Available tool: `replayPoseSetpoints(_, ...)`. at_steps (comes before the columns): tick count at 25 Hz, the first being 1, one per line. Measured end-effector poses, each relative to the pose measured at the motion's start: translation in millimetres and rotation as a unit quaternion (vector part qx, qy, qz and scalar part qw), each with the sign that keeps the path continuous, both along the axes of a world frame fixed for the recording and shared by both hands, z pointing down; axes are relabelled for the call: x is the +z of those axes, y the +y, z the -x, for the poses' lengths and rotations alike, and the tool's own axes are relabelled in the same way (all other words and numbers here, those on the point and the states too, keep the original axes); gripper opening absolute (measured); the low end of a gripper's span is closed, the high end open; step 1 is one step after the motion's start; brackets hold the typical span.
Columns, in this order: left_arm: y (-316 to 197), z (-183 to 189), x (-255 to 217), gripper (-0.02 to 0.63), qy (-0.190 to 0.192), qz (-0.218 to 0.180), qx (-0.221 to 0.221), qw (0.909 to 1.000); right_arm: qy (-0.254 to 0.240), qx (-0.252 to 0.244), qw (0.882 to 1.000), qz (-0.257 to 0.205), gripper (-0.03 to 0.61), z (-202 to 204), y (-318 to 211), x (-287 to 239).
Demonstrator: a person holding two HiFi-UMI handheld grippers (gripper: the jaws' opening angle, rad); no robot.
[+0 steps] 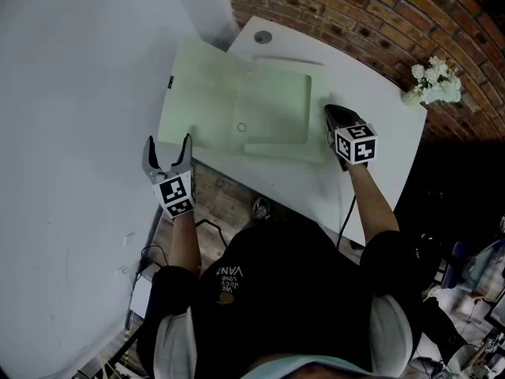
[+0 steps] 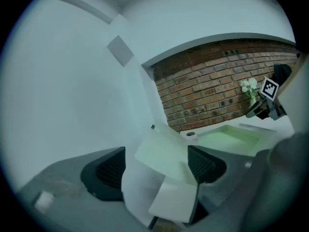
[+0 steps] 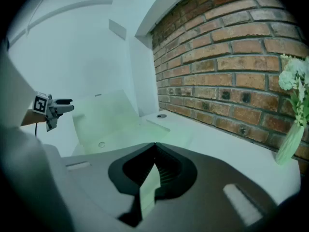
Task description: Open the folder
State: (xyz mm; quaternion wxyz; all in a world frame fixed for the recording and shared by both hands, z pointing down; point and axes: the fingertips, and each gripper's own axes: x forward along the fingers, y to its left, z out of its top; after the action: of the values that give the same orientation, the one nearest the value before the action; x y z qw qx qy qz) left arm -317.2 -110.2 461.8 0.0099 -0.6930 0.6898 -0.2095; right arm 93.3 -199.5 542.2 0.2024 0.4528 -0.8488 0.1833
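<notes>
A pale green folder [image 1: 237, 109] lies spread on the white table [image 1: 379, 140], and its left cover [image 3: 101, 115] is tilted up towards the white wall. My right gripper [image 1: 331, 114] is at the folder's right edge, shut on a thin green strip of it [image 3: 150, 187]. At the lower left corner of the folder my left gripper [image 1: 168, 142] stands open. In the left gripper view the raised cover [image 2: 161, 151] shows just beyond the gap, with nothing pinched between the fingers [image 2: 203, 164].
A brick wall [image 1: 355, 14] runs behind the table. A vase of white flowers [image 1: 434, 81] stands at the table's far right corner. A round grommet [image 1: 263, 36] sits near the back edge. A white wall [image 1: 71, 133] closes the left side.
</notes>
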Motion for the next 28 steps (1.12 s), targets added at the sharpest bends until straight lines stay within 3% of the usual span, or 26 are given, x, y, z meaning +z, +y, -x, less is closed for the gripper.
replayPoseSetpoints(6,0.9,-27.4,-20.1,0.402,-0.011,-0.03,0.035,0.9989,-0.016,-0.005,1.0,-0.018,0.002,2.8,14.2,-12.9)
replayPoseSetpoints(17,1.9,-99.6,-28.9,0.394,0.02,-0.036,0.118,0.9921,-0.042,-0.012,0.998,-0.054,0.0,4.5,51.4,-41.4)
replayPoseSetpoints(24,-0.9,-136.8,-37.9,0.318,0.05,-0.044,0.167,0.9837,-0.074,0.001,0.994,-0.077,0.0,2.9,72.4,-63.8)
replayPoseSetpoints(28,-0.8,-154.3,-44.0,0.269,0.049,-0.05,0.192,0.9789,-0.079,0.004,0.993,-0.089,0.0,3.8,84.0,-71.9)
